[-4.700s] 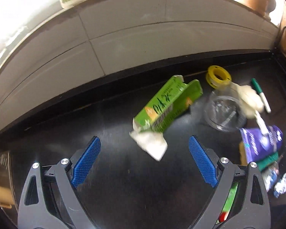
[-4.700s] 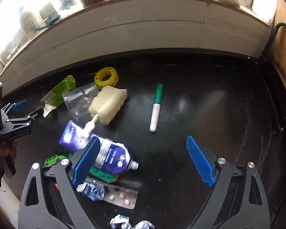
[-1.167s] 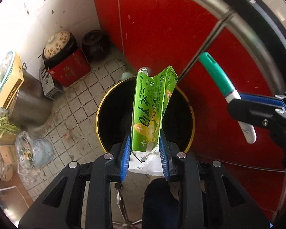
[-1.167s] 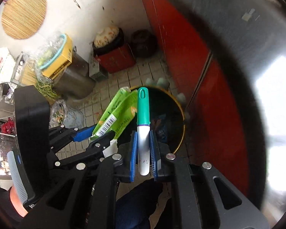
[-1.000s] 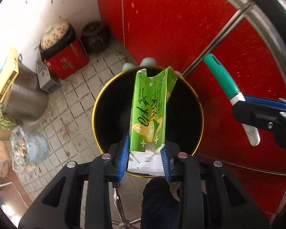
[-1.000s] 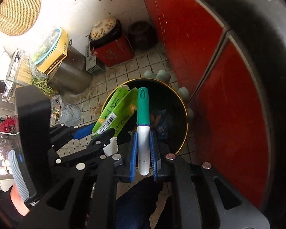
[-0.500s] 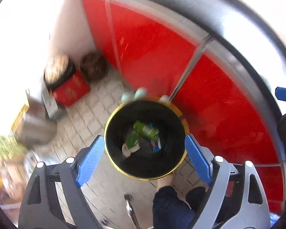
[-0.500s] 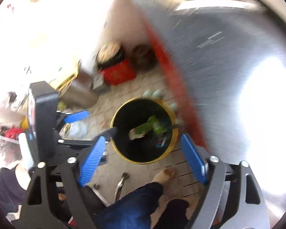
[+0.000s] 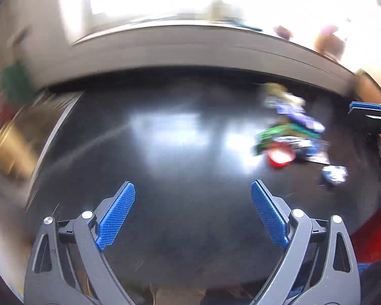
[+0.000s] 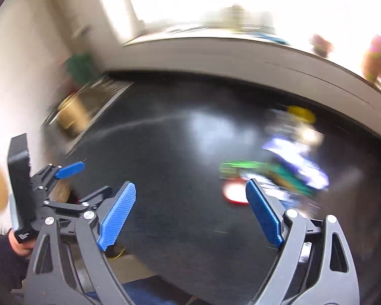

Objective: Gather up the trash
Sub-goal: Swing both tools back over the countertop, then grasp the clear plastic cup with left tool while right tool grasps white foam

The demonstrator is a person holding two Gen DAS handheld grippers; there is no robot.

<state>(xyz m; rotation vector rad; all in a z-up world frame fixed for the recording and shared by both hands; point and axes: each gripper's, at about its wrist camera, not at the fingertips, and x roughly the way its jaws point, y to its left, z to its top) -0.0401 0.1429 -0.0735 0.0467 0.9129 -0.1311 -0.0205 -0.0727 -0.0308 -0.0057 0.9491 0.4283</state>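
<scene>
- Both cameras are swung away from the yellow-rimmed bin seen half a second ago and are now turned to the black countertop (image 9: 180,152); both views are blurred by motion.
- Nothing is held by the left gripper (image 9: 192,213): its blue pads (image 9: 115,214) are spread wide above bare counter at the near edge.
- Nothing is held by the right gripper (image 10: 190,213) either; its jaws are equally wide apart, and the left gripper is seen at the left of the right wrist view.
- The green carton and the green-capped marker gripped a second ago are gone from both grippers.
- The remaining trash is seen as a smeared pile (image 9: 289,129) at the far right of the counter in the left wrist view.
- Within that pile a green wrapper (image 10: 241,167), a red-rimmed round piece (image 10: 235,194), a purple-and-white tube (image 10: 297,162) and a yellow ring (image 10: 301,113) are made out in the right wrist view; finer detail cannot be told.
- A crumpled foil scrap (image 9: 334,174) is seen lying just near of the pile.
- A pale tiled wall (image 9: 190,48) is seen running behind the counter.
</scene>
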